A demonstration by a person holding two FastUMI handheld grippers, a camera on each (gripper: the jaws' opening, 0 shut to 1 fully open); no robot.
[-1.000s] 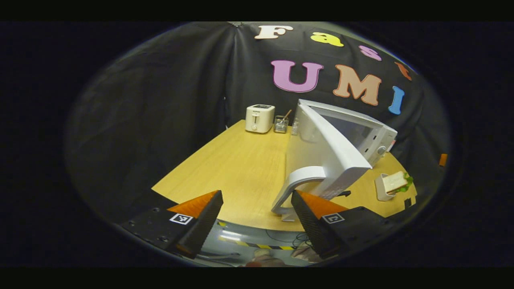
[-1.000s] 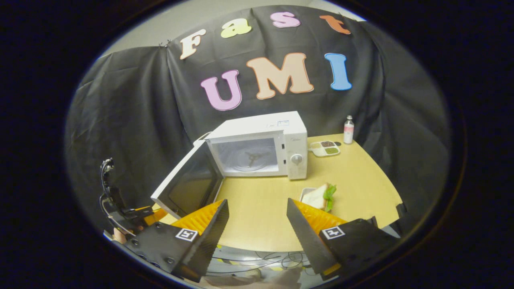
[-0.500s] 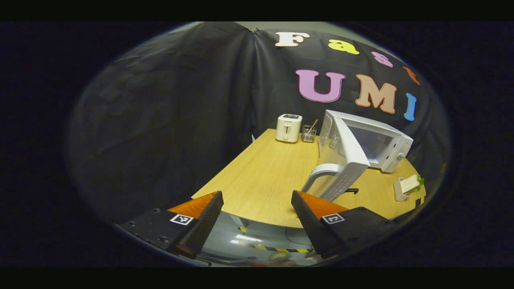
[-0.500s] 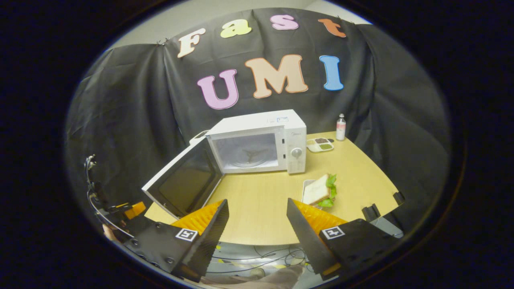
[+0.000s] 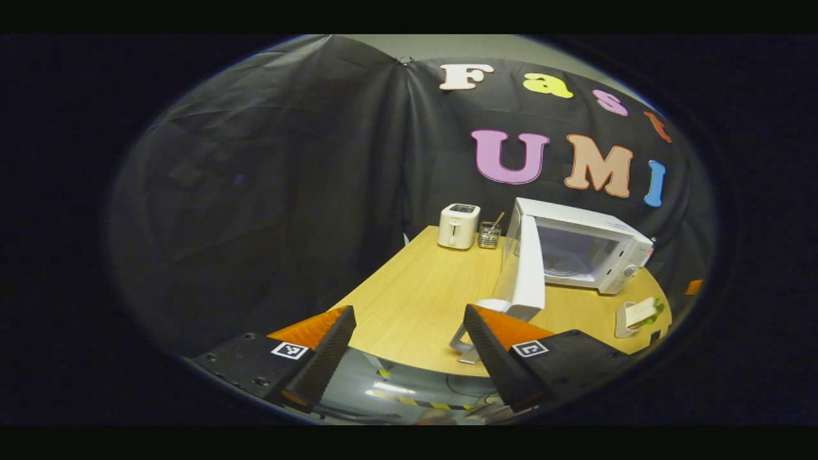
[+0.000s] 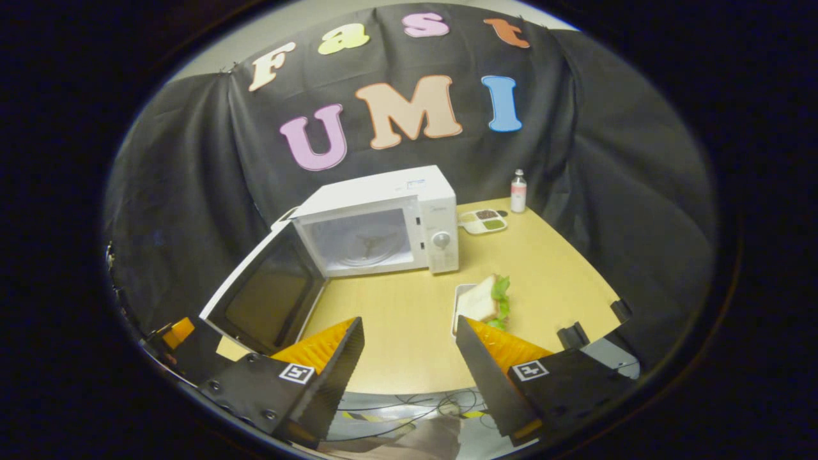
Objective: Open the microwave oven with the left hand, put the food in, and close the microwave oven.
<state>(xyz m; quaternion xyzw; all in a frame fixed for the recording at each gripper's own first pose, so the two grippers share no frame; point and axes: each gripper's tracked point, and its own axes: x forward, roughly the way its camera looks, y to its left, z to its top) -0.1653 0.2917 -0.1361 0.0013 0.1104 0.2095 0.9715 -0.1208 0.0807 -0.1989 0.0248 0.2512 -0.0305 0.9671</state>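
Observation:
The white microwave [image 6: 383, 220] stands at the back of the wooden table [image 6: 409, 319], its door [image 6: 265, 294] swung wide open to the left and the turntable visible inside. A sandwich with lettuce [image 6: 489, 301] lies on a white plate in front of the microwave's control panel. My right gripper [image 6: 409, 358] is open and empty, held back above the table's near edge, with the sandwich just beyond its right finger. My left gripper [image 5: 409, 345] is open and empty too, off the table's left corner. From there the door [image 5: 529, 275] appears edge-on, its handle [image 5: 476, 319] near the right finger.
A toaster [image 5: 458, 225] and a utensil holder [image 5: 489, 235] stand at the back left of the table. A small bottle [image 6: 518, 191] and a divided tray [image 6: 482, 221] sit right of the microwave. Black clamps [image 6: 572, 333] grip the table's right front edge. Cables lie on the floor below.
My left gripper has drawn back from the door handle and the door now stands wide open. The right gripper's view has shifted, bringing the sandwich nearer its right finger.

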